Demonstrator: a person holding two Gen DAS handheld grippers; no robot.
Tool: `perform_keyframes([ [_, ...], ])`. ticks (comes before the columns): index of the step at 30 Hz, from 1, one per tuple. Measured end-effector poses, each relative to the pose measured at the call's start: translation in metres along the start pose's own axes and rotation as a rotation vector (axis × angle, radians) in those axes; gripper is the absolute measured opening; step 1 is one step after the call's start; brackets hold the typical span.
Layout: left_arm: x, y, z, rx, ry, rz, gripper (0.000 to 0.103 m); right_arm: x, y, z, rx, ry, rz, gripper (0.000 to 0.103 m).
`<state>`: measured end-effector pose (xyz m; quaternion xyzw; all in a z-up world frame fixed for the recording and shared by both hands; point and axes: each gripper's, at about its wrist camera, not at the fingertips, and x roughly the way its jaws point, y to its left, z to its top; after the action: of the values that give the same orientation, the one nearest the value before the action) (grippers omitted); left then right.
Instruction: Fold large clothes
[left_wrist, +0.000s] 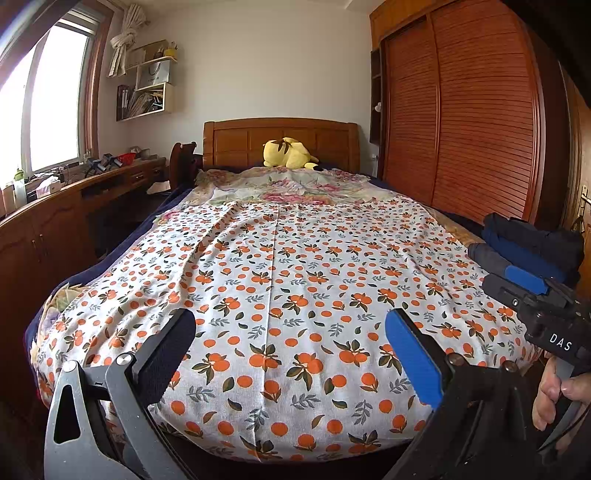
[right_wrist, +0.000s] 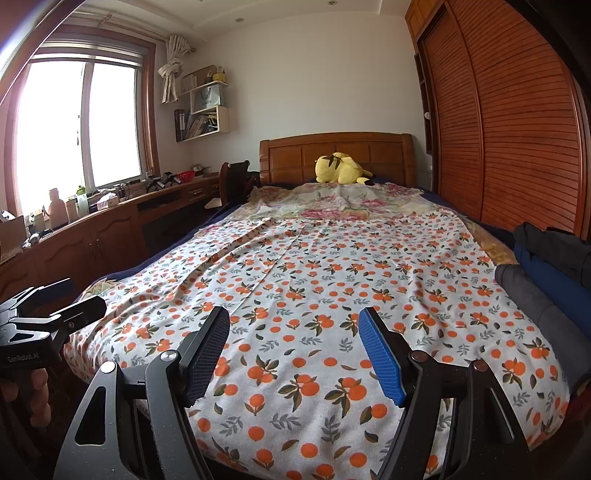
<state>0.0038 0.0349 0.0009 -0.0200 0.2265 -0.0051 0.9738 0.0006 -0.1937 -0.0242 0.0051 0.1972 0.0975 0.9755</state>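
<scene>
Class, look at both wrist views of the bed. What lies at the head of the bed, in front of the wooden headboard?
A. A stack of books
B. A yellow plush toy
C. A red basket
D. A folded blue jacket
B: a yellow plush toy lies against the wooden headboard, beyond the orange-print sheet.

A home bedroom: wooden bed (left_wrist: 280, 138), louvred wardrobe (left_wrist: 461, 110), plush toy (left_wrist: 288, 153)

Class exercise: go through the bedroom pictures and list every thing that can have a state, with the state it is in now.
Left gripper: open, empty, above the sheet.
Right gripper: open, empty.
Orange-print sheet: spread flat on the bed, unfolded, slightly wrinkled.
Floral cloth: spread near the headboard.
Dark clothes: piled at the bed's right edge.
Yellow plush toy: lying by the headboard.
Wardrobe doors: shut.
</scene>
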Motion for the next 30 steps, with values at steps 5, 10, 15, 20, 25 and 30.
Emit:
perform_keyframes([
  [5, 0.0011, -0.0006, -0.0002, 0.002, 0.002, -0.003, 0.103, 0.0, 0.0005, 0.0, -0.002, -0.003, 0.0, 0.074],
  [10, 0.0026, -0.0004, 0.0002, 0.001, 0.004, -0.004, 0.103, 0.0003, -0.0003, -0.0004, -0.001, -0.006, -0.001, 0.074],
  [15, 0.0032, -0.0011, -0.0007, 0.002, 0.006, -0.003, 0.103, 0.0003, -0.001, -0.0008, 0.0, -0.004, 0.001, 0.074],
  [20, 0.0036, -0.0015, -0.0018, 0.004, 0.003, -0.004, 0.103, 0.0006, -0.0011, -0.0005, 0.003, -0.005, -0.001, 0.074],
  [25, 0.004, -0.0019, -0.0026, 0.004, 0.0, -0.007, 0.103, 0.0003, 0.0014, -0.0007, 0.001, -0.009, -0.003, 0.074],
  [30, 0.004, -0.0024, -0.003, 0.005, 0.0, -0.007, 0.103, -0.0004, 0.0016, -0.001, 0.003, -0.012, -0.004, 0.074],
])
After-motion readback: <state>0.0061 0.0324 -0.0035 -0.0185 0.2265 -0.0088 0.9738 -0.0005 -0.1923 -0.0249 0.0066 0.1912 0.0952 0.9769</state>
